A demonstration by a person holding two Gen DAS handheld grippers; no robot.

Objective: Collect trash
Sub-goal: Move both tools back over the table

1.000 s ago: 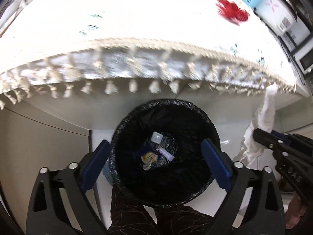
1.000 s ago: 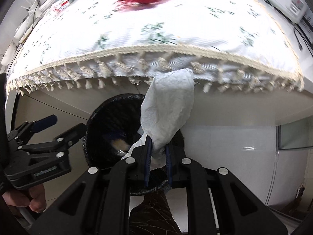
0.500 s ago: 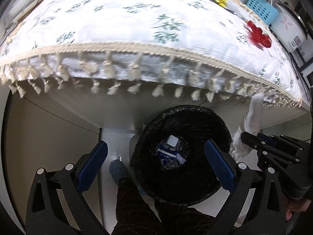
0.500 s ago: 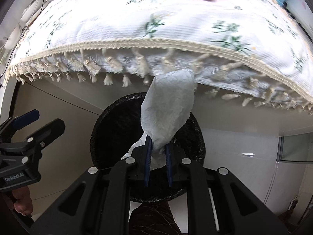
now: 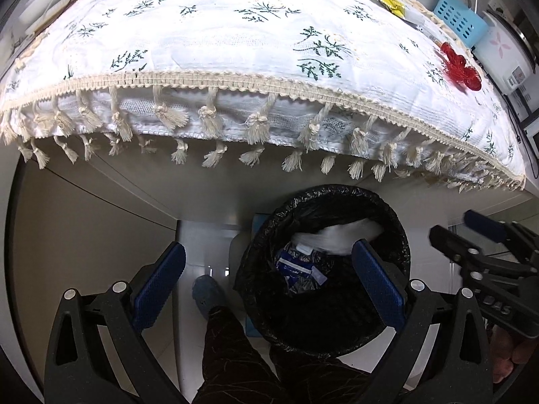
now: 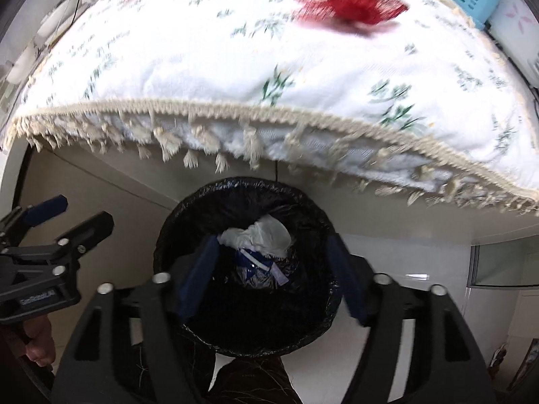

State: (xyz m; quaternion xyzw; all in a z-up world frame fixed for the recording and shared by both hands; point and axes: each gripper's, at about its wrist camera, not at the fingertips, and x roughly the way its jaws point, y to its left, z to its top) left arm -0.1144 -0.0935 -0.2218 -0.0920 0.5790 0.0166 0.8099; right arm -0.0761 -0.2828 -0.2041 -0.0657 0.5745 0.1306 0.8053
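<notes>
A black-lined trash bin (image 5: 397, 235) (image 6: 175, 229) stands on the floor below the table edge. A white crumpled tissue (image 6: 266, 235) (image 5: 340, 235) lies inside it on top of blue and silver wrappers (image 5: 299, 269). My right gripper (image 6: 273, 276) is open and empty right above the bin; it also shows at the right of the left wrist view (image 5: 471, 232). My left gripper (image 5: 267, 286) is open and empty, above the bin's left side. Red mesh trash (image 6: 357, 3) (image 5: 458, 67) and a yellow wrapper (image 5: 389, 1) lie on the tablecloth.
The table has a white floral cloth (image 5: 235, 40) with a tasselled fringe overhanging the bin. A blue basket (image 5: 460, 18) and a white appliance (image 5: 502, 50) stand at the far right. My leg and a blue shoe (image 5: 209, 296) are beside the bin.
My right gripper opened and let go of the white tissue, which dropped into the bin. The left gripper drifted left and up, staying open.
</notes>
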